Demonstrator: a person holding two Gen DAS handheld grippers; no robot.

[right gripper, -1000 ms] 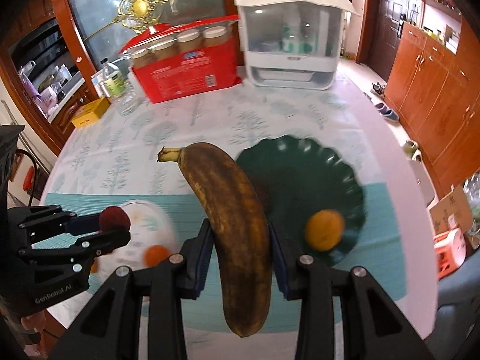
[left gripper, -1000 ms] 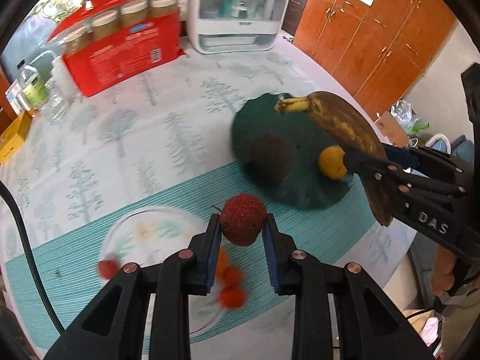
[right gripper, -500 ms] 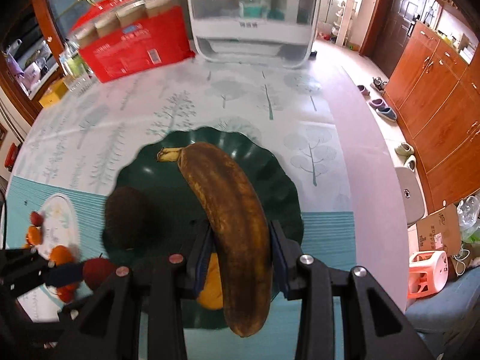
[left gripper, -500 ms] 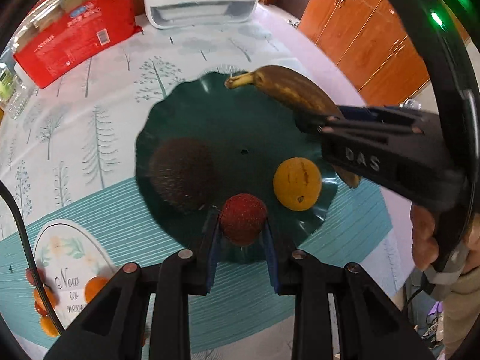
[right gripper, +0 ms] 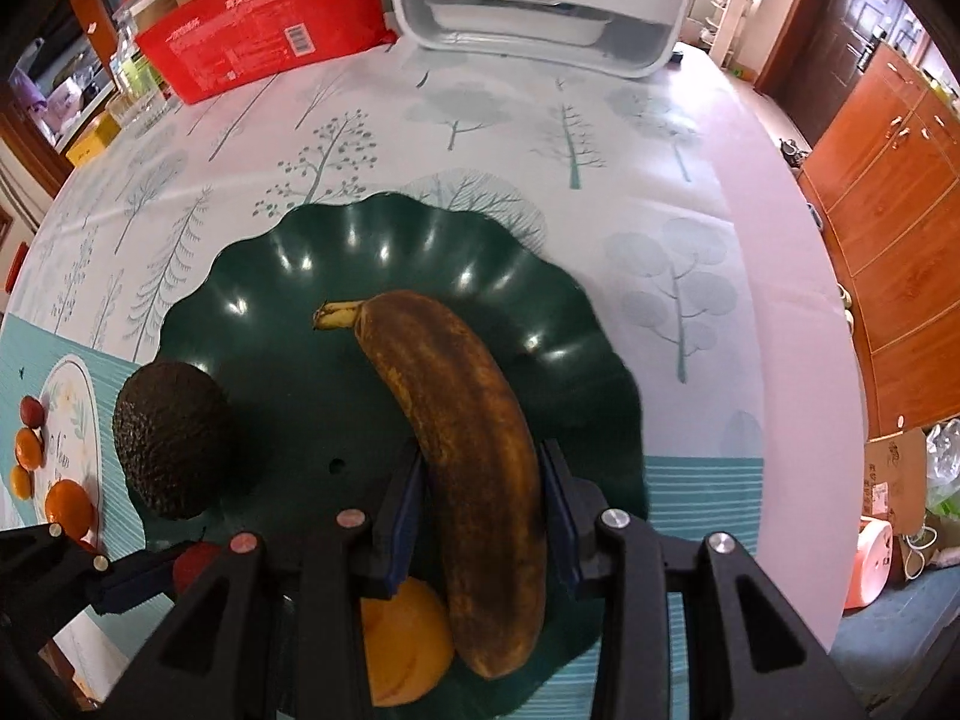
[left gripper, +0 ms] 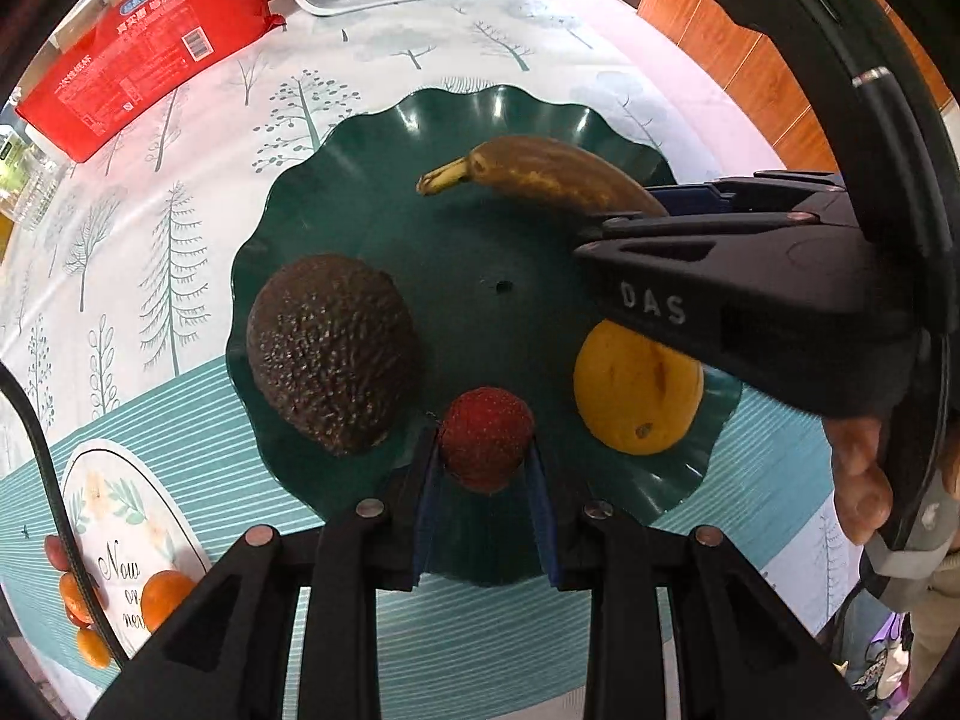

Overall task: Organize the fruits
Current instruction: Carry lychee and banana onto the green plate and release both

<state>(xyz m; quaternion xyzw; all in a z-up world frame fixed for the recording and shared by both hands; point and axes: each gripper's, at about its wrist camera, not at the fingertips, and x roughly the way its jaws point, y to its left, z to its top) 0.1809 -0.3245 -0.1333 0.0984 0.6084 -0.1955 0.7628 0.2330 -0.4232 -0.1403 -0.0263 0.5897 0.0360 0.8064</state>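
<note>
Your left claw (left gripper: 485, 462) is clamped on the red berry (left gripper: 486, 437), and it sits over the near rim of the green plate (left gripper: 372, 180), in the gap between the avocado (left gripper: 332, 351) on its left and the orange fruit (left gripper: 637, 393) on its right. The berry looks very close to the plate surface, though you cannot tell from this view whether it touches. That gap is what the coming move turns on: the bare green runs straight ahead of the berry toward the plate's middle, so letting go here, or a little further forward, looks safest. A round berry may roll on the sloping rim, likely inward.

Your right claw (right gripper: 485, 501) is clamped around the lower half of the brown banana (right gripper: 459, 420). The banana's long axis runs along the claw's fingers, stem end pointing away from you toward the far side of the plate, with the orange fruit just under its near end. It lies over the right half of the plate, well apart from the avocado. In my judgement the left claw is nearer to release. A white dish (left gripper: 129, 531) with small orange fruits rests on the worktop (left gripper: 198, 138) to the left.
</note>
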